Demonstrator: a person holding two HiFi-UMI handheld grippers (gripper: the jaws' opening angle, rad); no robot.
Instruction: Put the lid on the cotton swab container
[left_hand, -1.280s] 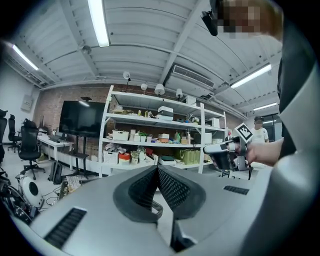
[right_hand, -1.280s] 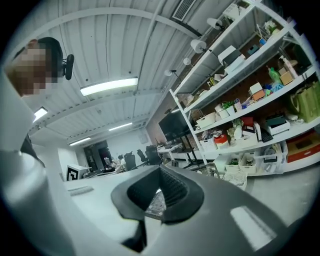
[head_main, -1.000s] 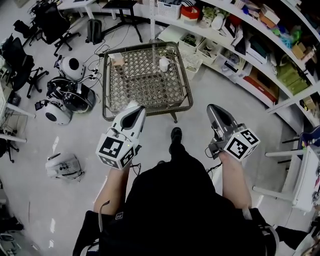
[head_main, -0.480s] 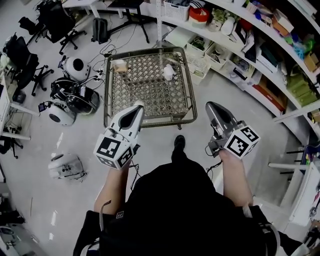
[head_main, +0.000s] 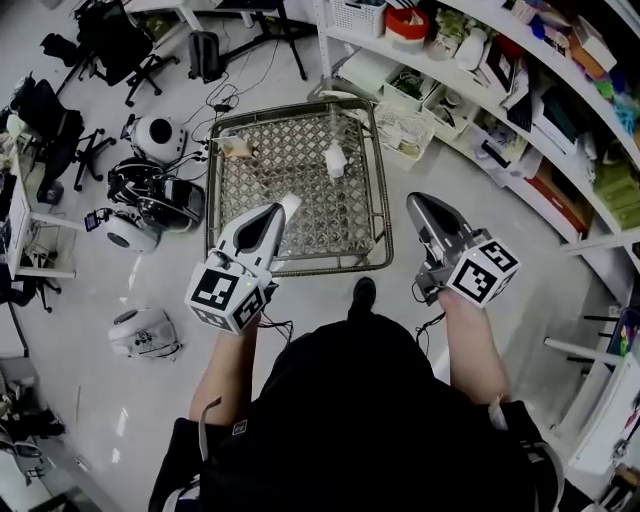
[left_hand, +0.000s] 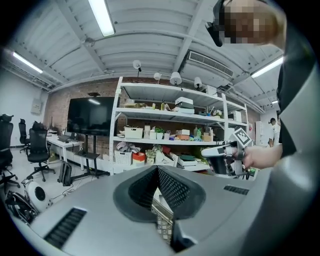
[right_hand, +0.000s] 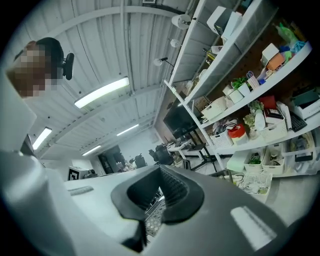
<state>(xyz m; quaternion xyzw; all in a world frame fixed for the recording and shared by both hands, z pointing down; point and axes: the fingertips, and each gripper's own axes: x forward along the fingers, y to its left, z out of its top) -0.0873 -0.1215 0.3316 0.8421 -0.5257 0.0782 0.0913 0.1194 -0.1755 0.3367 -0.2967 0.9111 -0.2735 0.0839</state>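
My left tongs (head_main: 288, 201) are pressed together with nothing between them; the left gripper view shows the two ribbed pads meeting along one line. My right tongs (head_main: 415, 204) look the same in their own view, pads together and empty. In the head view both sit in the middle of the frame, pointing toward the top. The left tip lies over the lower edge of the metal lattice table (head_main: 300, 175). The right tip lies just off the table's lower right corner, over the floor.

A small white container (head_main: 334, 158) stands on the table's upper right part, well apart from both tongs. A small tan piece (head_main: 237, 147) lies near the table's upper left corner. I cannot tell from here whether that piece is the lid.

Crowded shelving (head_main: 520, 110) runs down the right side of the frame. Round white devices (head_main: 157, 137) and cables lie on the floor at the left, with office chairs (head_main: 120, 40) in the upper left. My shoe (head_main: 364, 293) shows just below the table's lower edge.
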